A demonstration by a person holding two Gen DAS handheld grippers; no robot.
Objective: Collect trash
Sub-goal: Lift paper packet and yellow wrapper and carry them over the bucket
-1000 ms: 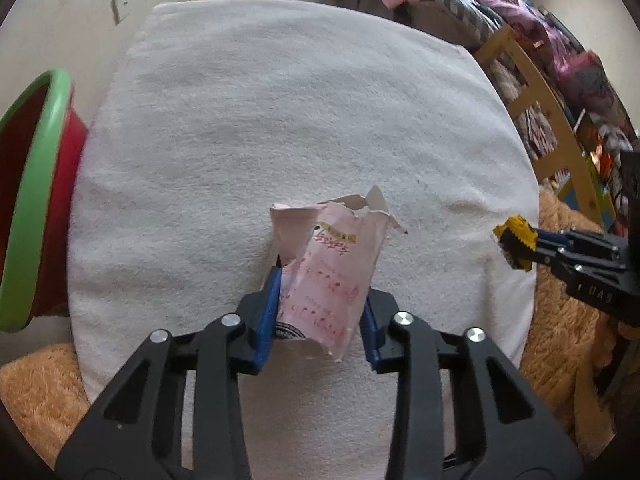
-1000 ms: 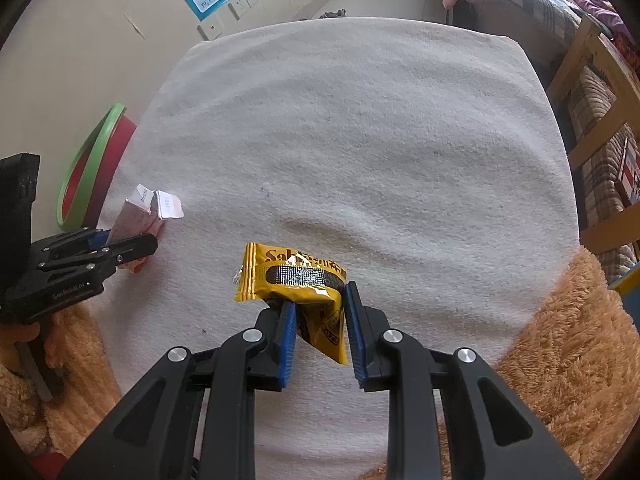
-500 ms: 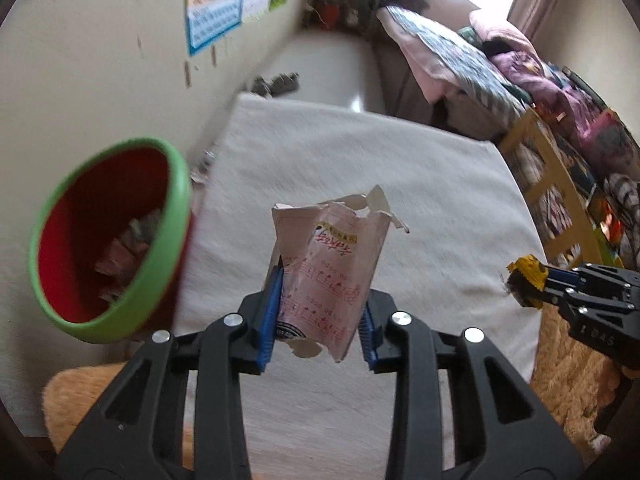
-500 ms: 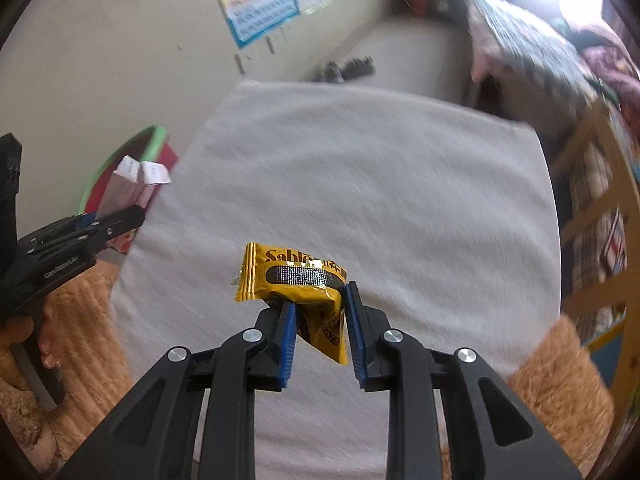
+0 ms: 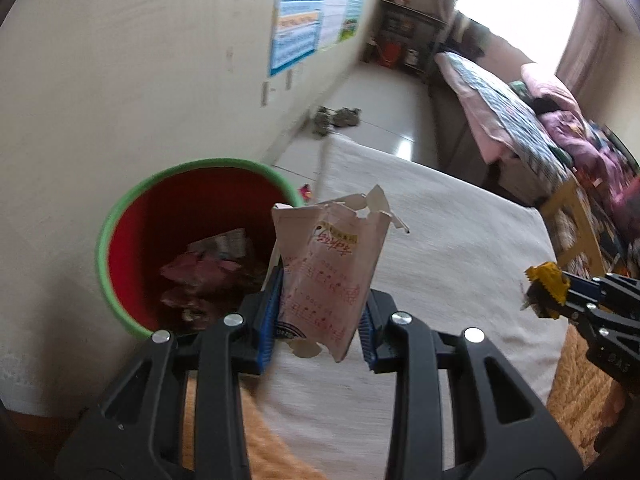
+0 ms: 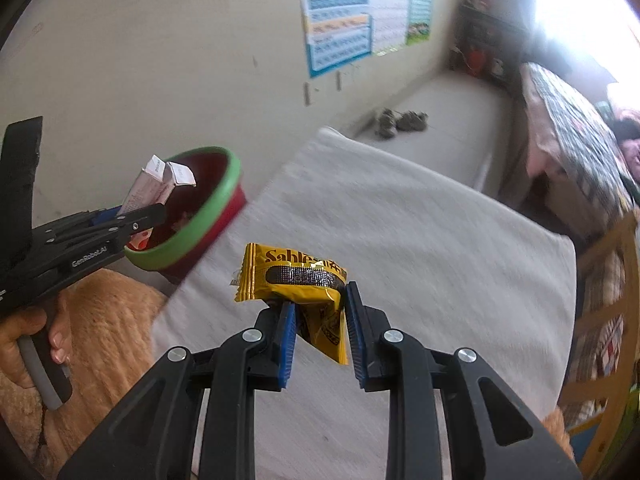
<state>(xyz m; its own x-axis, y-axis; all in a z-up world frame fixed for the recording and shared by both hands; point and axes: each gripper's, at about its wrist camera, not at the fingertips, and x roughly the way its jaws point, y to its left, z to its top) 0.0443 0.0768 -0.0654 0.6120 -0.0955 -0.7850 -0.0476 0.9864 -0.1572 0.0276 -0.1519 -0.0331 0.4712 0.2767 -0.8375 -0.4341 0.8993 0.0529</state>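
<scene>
My left gripper [image 5: 320, 312] is shut on a torn white paper packet with red print [image 5: 328, 276] and holds it in the air beside the rim of a red bin with a green rim [image 5: 120, 216], which holds wrappers. The packet [image 6: 148, 192] and bin [image 6: 216, 200] also show in the right wrist view, with the left gripper [image 6: 132, 220] next to the bin. My right gripper [image 6: 320, 320] is shut on a yellow Sable snack wrapper [image 6: 292, 276] above the white towel [image 6: 420, 248]; it shows at the right edge of the left wrist view [image 5: 544, 288].
The white towel [image 5: 460, 248] lies on an orange fuzzy blanket [image 6: 112, 320]. The bin stands against a beige wall with a poster [image 6: 340, 12]. A bed with quilts [image 5: 520, 128] and a wooden frame [image 6: 612, 280] lie to the right. Shoes [image 5: 336, 118] sit on the floor.
Both grippers have lifted and swung left toward the bin, each still holding its trash. The left gripper's packet now hangs beside the bin's rim.
</scene>
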